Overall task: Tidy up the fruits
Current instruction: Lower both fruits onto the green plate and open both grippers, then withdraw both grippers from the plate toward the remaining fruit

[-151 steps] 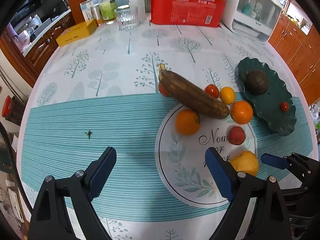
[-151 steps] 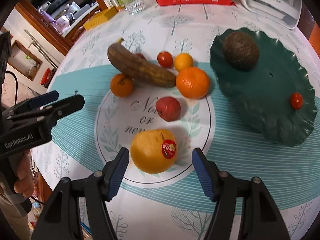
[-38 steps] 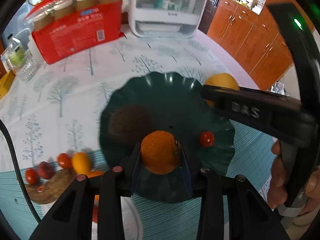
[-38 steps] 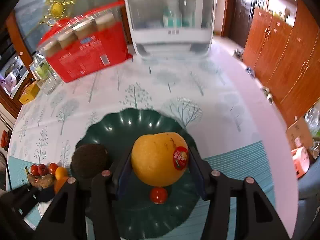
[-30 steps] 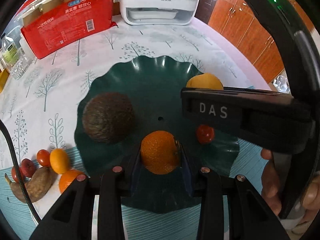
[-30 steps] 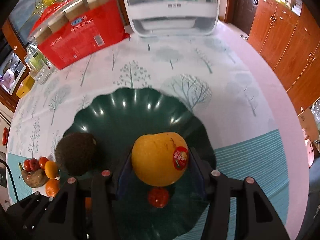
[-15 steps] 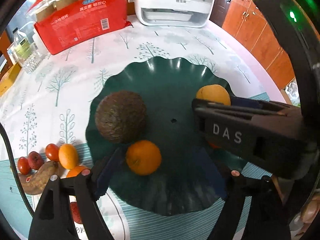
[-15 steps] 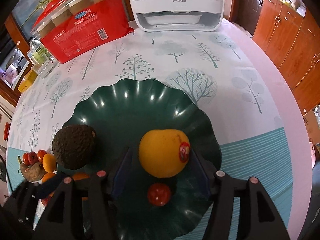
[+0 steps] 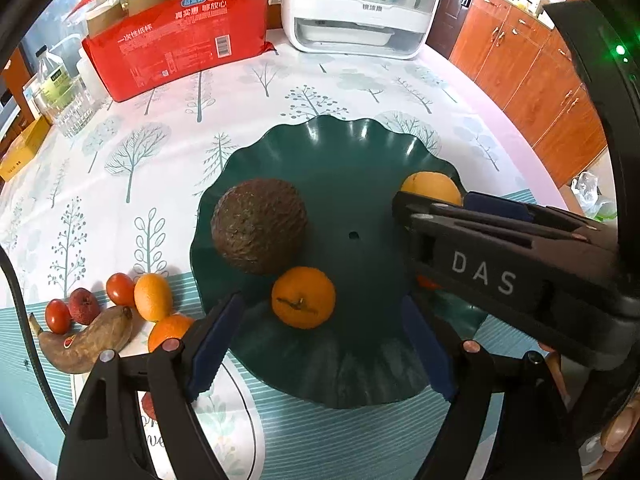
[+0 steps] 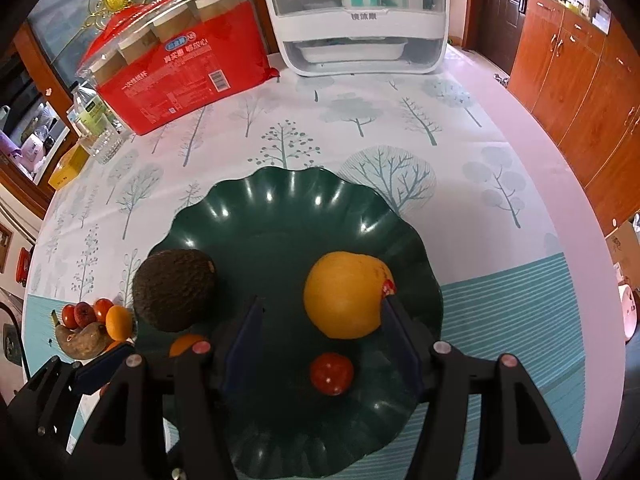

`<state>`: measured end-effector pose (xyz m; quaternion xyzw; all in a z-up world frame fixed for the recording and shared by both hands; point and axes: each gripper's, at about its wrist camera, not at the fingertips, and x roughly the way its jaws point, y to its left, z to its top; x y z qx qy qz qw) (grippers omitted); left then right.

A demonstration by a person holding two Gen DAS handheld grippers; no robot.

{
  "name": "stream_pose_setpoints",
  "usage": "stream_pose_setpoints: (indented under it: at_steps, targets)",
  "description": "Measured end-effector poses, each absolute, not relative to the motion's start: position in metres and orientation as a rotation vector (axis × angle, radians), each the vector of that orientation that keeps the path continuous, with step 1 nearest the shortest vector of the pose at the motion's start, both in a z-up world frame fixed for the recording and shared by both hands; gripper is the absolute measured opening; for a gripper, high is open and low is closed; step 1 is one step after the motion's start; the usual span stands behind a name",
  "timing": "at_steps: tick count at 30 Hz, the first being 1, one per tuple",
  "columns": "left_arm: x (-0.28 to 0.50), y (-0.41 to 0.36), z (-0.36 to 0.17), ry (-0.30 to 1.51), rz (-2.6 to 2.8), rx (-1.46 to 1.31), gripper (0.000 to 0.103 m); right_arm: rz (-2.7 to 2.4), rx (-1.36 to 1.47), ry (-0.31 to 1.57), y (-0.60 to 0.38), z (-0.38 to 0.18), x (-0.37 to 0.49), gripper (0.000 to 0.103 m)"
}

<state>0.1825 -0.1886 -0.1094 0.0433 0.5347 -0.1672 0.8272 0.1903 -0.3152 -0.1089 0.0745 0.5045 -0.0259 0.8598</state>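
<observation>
Released since a second ago: orange (image 9: 303,297) from left gripper (image 9: 320,344), jaws just opened wide, fruit lying free between and just ahead of the tips; yellow fruit (image 10: 347,294) from right gripper (image 10: 322,344), jaws likewise spread, fruit ahead, touching the right pad at most. Both now on plate (image 9: 340,152) with avocado (image 9: 259,225) and tomato (image 10: 332,373). Left outside, beyond the left jaw: banana (image 9: 86,344) and small fruits. Tree-print tablecloth (image 10: 360,128), wooden cabinets (image 10: 580,92) beyond.

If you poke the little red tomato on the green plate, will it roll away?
Probably, a bit. The tomato looks round and glossy, so a nudge should roll it. The green plate curves up at its wavy rim, which would likely turn it back. It seems small and light.
</observation>
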Motion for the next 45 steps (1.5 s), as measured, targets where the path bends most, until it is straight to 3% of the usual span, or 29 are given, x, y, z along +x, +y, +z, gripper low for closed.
stream_pose_setpoints:
  at_steps: [19,29,45]
  targets:
    - [0.141,-0.147,-0.084,1.091,-0.365,0.071,0.081,-0.057,0.170,1.004,-0.296,-0.082,0.138,0.062]
    - [0.099,-0.098,-0.065,1.032,-0.368,0.067,0.081,-0.004,0.190,1.003,-0.272,-0.074,0.089,0.062]
    - [0.106,-0.010,-0.034,1.001,-0.272,0.042,0.084,0.184,0.063,0.982,-0.192,-0.059,0.071,0.062]
